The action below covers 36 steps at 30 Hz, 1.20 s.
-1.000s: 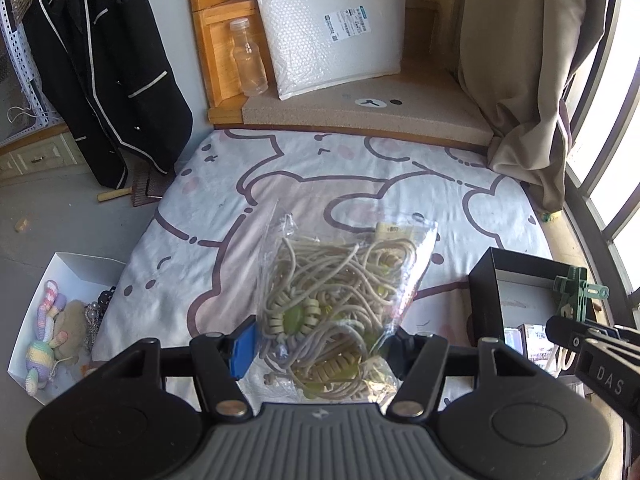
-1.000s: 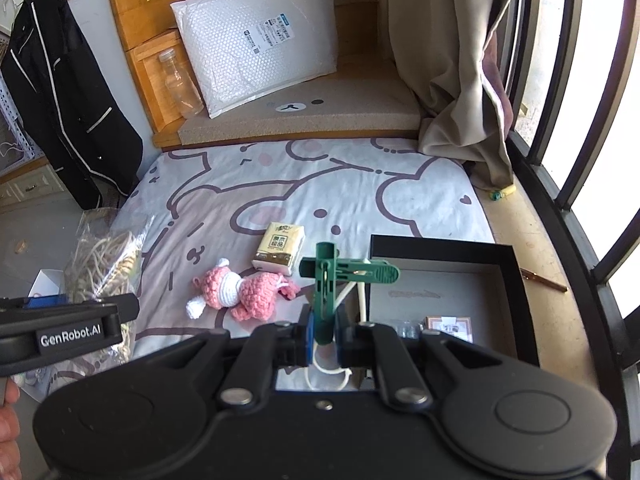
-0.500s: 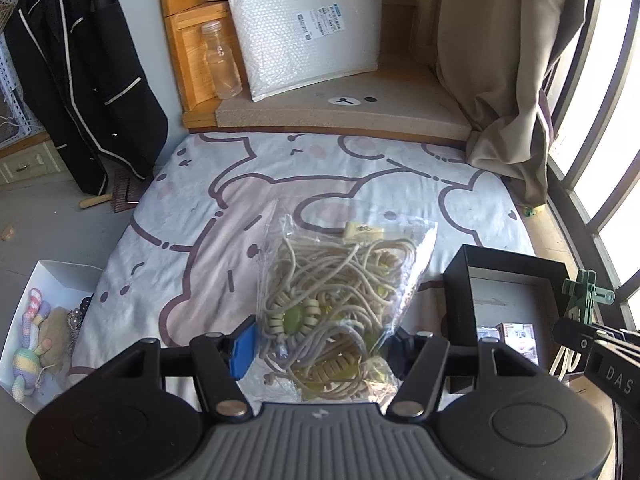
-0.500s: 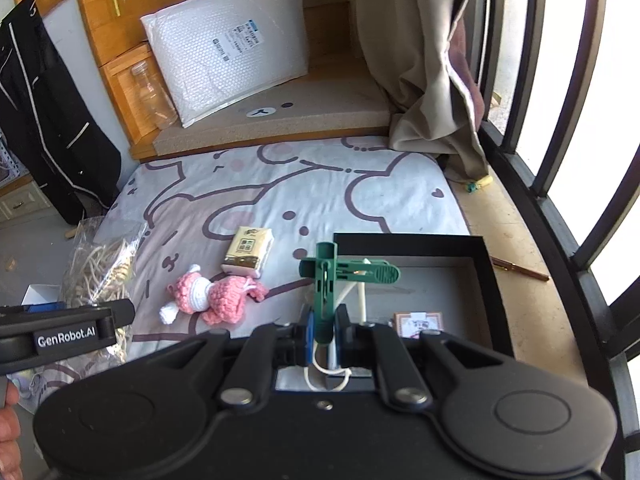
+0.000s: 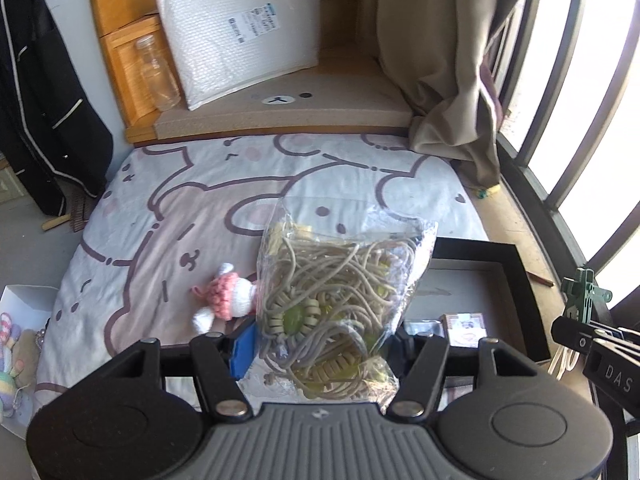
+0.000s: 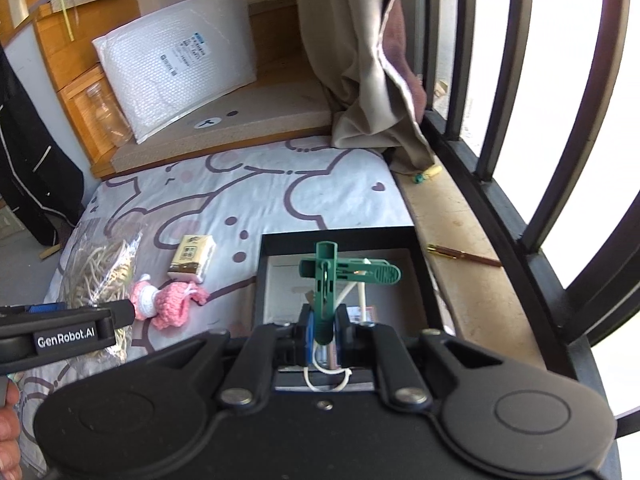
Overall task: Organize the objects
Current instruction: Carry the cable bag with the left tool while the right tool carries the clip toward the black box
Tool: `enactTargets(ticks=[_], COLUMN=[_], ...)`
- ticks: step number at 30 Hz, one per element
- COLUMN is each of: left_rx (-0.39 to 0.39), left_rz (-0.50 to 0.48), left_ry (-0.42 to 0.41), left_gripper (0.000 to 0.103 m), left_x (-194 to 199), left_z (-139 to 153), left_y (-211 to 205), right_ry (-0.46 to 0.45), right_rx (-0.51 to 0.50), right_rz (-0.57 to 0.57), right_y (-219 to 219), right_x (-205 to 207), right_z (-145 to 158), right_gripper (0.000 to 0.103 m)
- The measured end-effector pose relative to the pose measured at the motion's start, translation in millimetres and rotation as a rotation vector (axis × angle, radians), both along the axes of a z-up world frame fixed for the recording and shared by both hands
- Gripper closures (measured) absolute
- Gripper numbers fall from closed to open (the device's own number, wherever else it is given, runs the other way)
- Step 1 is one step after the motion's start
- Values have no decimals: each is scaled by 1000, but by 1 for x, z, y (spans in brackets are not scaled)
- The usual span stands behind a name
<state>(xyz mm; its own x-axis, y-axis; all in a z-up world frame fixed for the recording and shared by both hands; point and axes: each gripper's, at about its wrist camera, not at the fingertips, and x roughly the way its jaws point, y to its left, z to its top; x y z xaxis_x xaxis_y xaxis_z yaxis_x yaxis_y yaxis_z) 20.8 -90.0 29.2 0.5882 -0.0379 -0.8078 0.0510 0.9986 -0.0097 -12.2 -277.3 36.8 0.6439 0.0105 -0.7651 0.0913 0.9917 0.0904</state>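
My left gripper (image 5: 320,346) is shut on a clear plastic bag of beige coiled cords (image 5: 340,300) and holds it above the bed, just left of the black box (image 5: 516,280). My right gripper (image 6: 324,330) is shut on a green clothes peg (image 6: 332,276) with a white cord loop, held over the black box (image 6: 264,280). A pink and white crochet doll (image 5: 226,300) lies on the bedsheet; it also shows in the right wrist view (image 6: 168,300). A small tan packet (image 6: 192,258) lies beside it.
The black box holds a small card pack (image 5: 466,328). A white box with soft toys (image 5: 16,344) stands on the floor at left. A bubble-wrap parcel (image 5: 240,32) and a clear bottle (image 5: 158,74) stand at the bed head. Curtain (image 6: 368,60) and window bars (image 6: 520,120) are at right.
Both grippers have moved right, toward the window. The bag is now next to the black box, and the peg is over the box. The doll has come into the left view.
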Motion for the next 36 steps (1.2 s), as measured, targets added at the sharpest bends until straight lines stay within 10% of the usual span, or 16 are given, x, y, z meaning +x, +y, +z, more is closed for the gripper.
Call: enactTargets(ticks=[36], left_rx=[-55], left_rz=[-107], left_ry=[47], left_gripper=[40], left_x=[18], left_z=[-21], left_y=[-76], right_ry=[35], right_rx=[27], right_rz=[-110], right_y=[-79], right_x=[-4], right_z=[-24], right_gripper=[93])
